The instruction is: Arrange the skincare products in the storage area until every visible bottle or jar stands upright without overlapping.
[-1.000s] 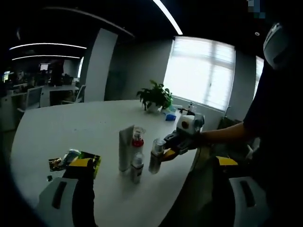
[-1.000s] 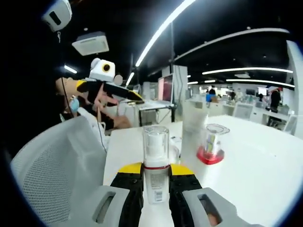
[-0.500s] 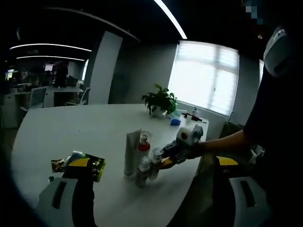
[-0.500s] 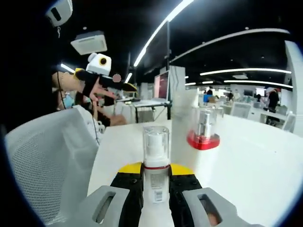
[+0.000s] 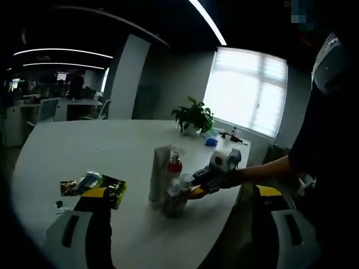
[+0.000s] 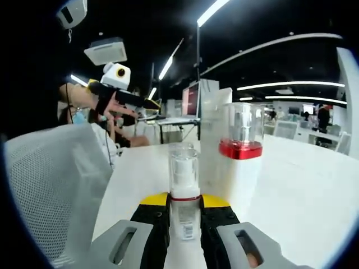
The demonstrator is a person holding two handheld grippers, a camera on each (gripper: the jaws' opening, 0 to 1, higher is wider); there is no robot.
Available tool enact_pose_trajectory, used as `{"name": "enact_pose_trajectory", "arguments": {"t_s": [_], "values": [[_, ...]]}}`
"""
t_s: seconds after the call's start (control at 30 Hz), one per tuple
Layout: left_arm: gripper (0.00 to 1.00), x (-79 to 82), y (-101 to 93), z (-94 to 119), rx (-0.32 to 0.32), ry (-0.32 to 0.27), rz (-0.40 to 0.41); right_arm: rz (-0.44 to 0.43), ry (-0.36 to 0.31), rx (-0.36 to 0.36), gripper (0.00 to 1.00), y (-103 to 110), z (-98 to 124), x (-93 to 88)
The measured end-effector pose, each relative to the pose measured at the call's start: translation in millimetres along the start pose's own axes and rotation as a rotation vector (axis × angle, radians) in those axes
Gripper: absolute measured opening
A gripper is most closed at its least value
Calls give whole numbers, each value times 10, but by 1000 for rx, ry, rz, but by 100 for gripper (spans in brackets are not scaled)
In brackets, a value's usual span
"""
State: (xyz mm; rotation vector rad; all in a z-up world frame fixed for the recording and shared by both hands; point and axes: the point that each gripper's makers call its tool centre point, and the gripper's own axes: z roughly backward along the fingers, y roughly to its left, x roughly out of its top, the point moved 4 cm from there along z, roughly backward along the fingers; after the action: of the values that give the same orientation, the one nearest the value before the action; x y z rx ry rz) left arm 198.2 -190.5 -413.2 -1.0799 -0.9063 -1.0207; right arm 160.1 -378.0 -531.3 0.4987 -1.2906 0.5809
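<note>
Right gripper (image 6: 184, 216) clamps the clear-capped spray bottle (image 6: 184, 193) upright beside the red-collared bottle (image 6: 241, 140), likely touching the table (image 6: 314, 190); next release it clear of neighbours; left gripper's (image 5: 92, 224) jaw state can't be told.

Dim office w/ bright window (image 5: 247, 89), ceiling strip light (image 5: 208, 22), white mesh chair (image 6: 50, 190).

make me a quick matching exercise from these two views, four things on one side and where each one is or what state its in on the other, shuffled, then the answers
Things:
1. clear-capped spray bottle
2. red-collared bottle
3. potted plant
4. flat sachets

Places or states:
A. at the far edge of the white table, near the window
B. clamped between the right gripper jaws
C. lying flat on the table, just ahead of the left gripper
D. standing upright beside the tall white tube

Pairs: 1-B, 2-D, 3-A, 4-C
</note>
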Motion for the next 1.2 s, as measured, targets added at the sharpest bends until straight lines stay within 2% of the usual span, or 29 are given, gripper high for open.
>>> {"name": "enact_pose_trajectory", "arguments": {"t_s": [0.17, 0.4, 0.53, 0.77, 1.2], "values": [[98, -30, -12, -25, -10, 10, 2, 27, 35, 38, 11, 13, 4, 9], [98, -18, -43, -50, -15, 16, -6, 16, 60, 54, 12, 2, 14, -1], [97, -18, -35, -32, -13, 17, -4, 9, 111, 52, 17, 17, 10, -106], [96, -30, -13, -10, -11, 23, -1, -21, 163, 18, 14, 39, 5, -316], [96, -77, 26, 22, -11, 37, 2, -7, 194, 34, 11, -33, -37, -358]]}}
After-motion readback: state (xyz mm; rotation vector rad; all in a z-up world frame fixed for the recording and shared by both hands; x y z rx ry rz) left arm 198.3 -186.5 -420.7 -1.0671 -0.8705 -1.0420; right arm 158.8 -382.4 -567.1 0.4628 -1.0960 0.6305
